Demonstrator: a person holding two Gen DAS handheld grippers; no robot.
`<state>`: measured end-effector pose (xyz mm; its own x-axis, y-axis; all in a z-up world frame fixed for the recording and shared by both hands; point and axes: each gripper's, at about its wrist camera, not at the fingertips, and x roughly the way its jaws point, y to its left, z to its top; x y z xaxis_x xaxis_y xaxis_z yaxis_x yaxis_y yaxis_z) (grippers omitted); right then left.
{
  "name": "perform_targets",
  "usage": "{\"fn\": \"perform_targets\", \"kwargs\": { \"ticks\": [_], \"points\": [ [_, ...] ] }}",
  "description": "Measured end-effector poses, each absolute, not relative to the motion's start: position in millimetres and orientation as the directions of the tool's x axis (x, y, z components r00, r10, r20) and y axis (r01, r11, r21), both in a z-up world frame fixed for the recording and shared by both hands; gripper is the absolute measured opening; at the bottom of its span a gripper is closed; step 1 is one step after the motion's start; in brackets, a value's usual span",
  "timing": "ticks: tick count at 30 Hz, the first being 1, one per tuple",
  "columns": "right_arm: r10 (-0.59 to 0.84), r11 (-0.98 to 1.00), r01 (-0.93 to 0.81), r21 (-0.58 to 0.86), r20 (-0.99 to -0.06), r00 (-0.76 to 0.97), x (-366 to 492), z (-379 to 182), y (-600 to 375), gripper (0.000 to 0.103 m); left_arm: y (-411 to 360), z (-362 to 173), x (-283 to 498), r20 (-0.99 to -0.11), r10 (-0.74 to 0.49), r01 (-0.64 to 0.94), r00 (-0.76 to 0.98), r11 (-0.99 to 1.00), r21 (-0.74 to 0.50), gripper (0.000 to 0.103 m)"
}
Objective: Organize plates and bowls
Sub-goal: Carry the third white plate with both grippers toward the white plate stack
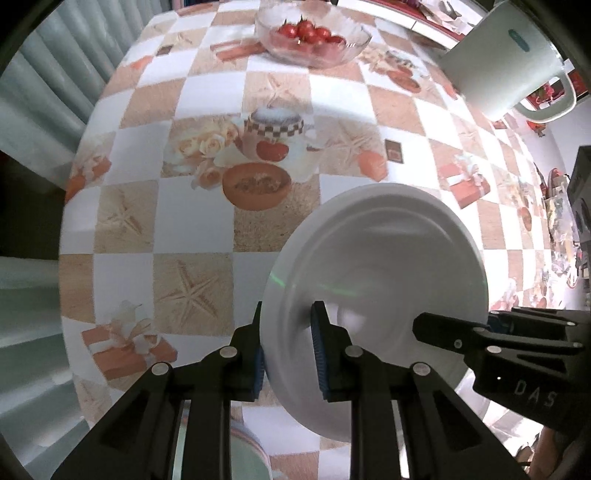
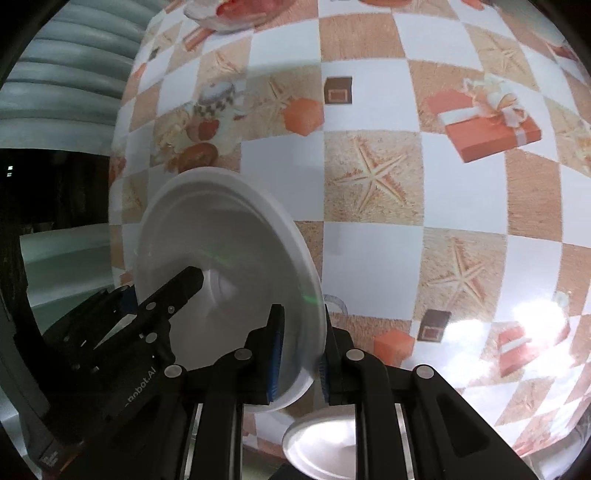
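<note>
A deep white plate [image 1: 388, 258] hangs tilted above the chequered tablecloth [image 1: 207, 229], held from both sides. My left gripper [image 1: 288, 325] is shut on its near rim, one blue pad inside the dish and one behind it. In the same view my right gripper [image 1: 458, 326] clamps the opposite rim from the right. The right wrist view shows the same plate [image 2: 221, 236] with my right gripper [image 2: 301, 332] shut on its lower right edge, and the left gripper [image 2: 162, 286] gripping the left edge.
A glass bowl of tomatoes [image 1: 314, 33] stands at the far side of the table, a white kettle [image 1: 506, 62] at the far right. Another white plate [image 2: 317, 439] lies on the table under my right gripper. The table edge and pale ribbed panels [image 1: 44, 92] lie to the left.
</note>
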<state>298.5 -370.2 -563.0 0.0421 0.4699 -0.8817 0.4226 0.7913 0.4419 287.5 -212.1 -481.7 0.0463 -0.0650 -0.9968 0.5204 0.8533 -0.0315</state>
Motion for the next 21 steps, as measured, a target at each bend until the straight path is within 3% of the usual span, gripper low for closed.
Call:
{"fn": "perform_targets", "kwargs": {
  "ticks": [8,21],
  "points": [
    [0.473,0.781,0.42,0.462,-0.877,0.087,277.5,-524.6,-386.1,0.02,-202.8,-436.2,252.1,-0.993,-0.087,0.547,0.08,0.837,-0.029,0.024],
    [0.447,0.748,0.488,0.45,-0.885,0.13,207.0,-488.2,-409.1,0.02,-226.9,-410.9,185.8,-0.99,-0.128,0.622,0.052,0.78,-0.068,0.024]
  ]
}}
